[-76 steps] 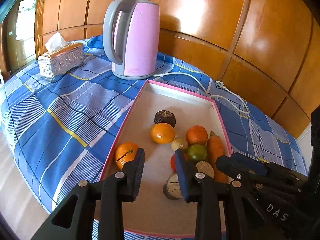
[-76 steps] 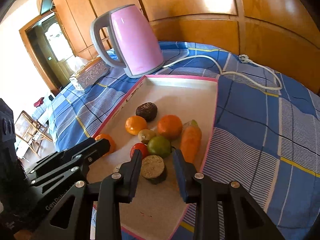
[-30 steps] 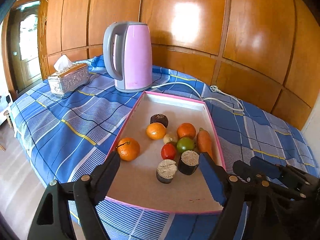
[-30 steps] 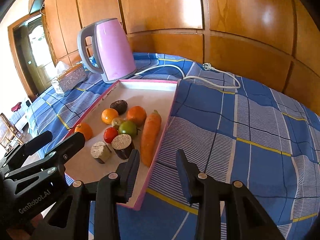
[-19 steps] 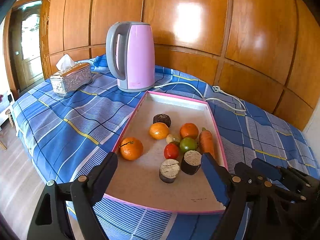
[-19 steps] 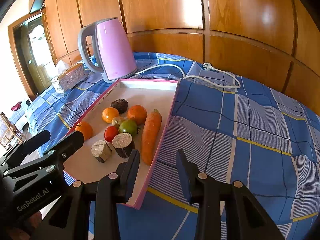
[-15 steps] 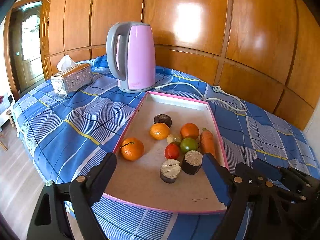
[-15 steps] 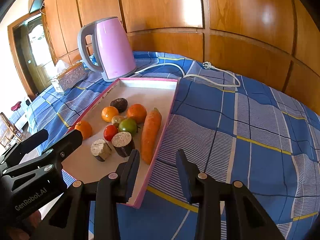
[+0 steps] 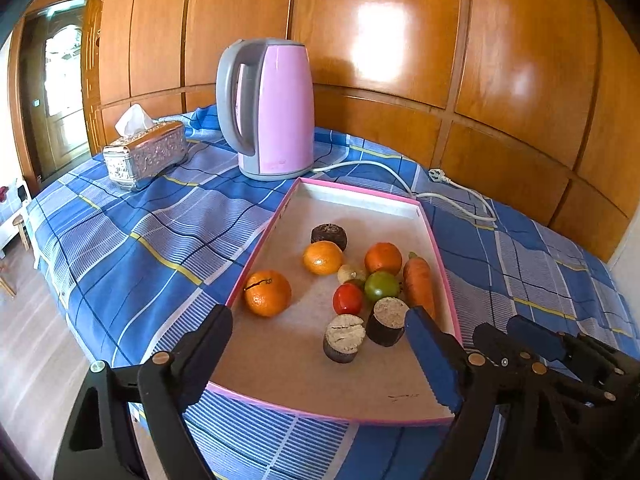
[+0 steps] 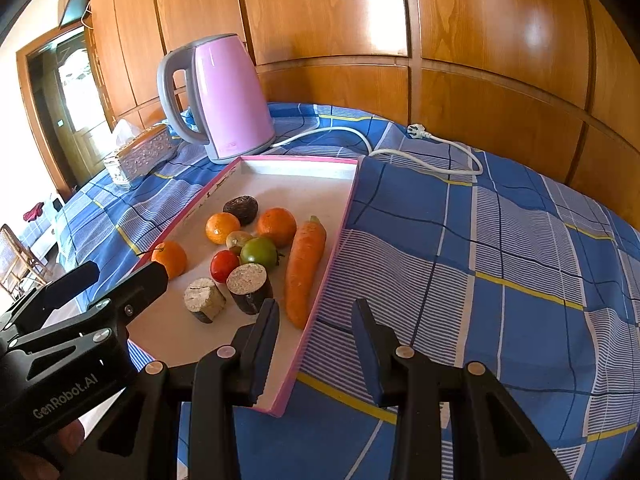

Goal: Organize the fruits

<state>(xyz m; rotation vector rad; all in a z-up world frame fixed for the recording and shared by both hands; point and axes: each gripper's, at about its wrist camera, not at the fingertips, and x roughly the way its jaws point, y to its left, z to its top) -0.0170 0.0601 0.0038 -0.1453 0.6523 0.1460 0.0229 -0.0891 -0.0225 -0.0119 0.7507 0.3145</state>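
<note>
The left gripper [image 9: 318,338] is held with its jaws spread wide and nothing between them, low over the near end of the pink-rimmed tray [image 9: 256,268]. The right gripper [image 10: 316,322] is also seen parted and empty, its left finger over the tray's near right corner and its right finger over the blue checked cloth [image 10: 500,240]. In the left wrist view the near right corner of the tray is covered by the blue-padded finger, and the right gripper's body is cut off at the lower right.

The fruits lie grouped in the near half of the tray. A stemmed orange [image 9: 267,293] is set apart against the left rim. A carrot [image 10: 305,262] is laid along the right rim, close to it; whether it touches cannot be told. Between them are gathered a red tomato [image 9: 347,298], a green tomato [image 9: 381,285], two more oranges [image 9: 322,257] and a small pale fruit [image 9: 351,273] partly hidden behind the tomatoes. Two cut brown cylinders [image 9: 344,337] stand nearest the grippers, and a dark round item [image 9: 329,235] of unclear kind sits farthest back.

The far half of the tray floor is left bare. Beyond it a pink kettle [image 9: 270,108] stands just past the rim, with its white cord [image 10: 424,152] trailing right. A silver tissue box [image 9: 146,154] is set well to the left.
</note>
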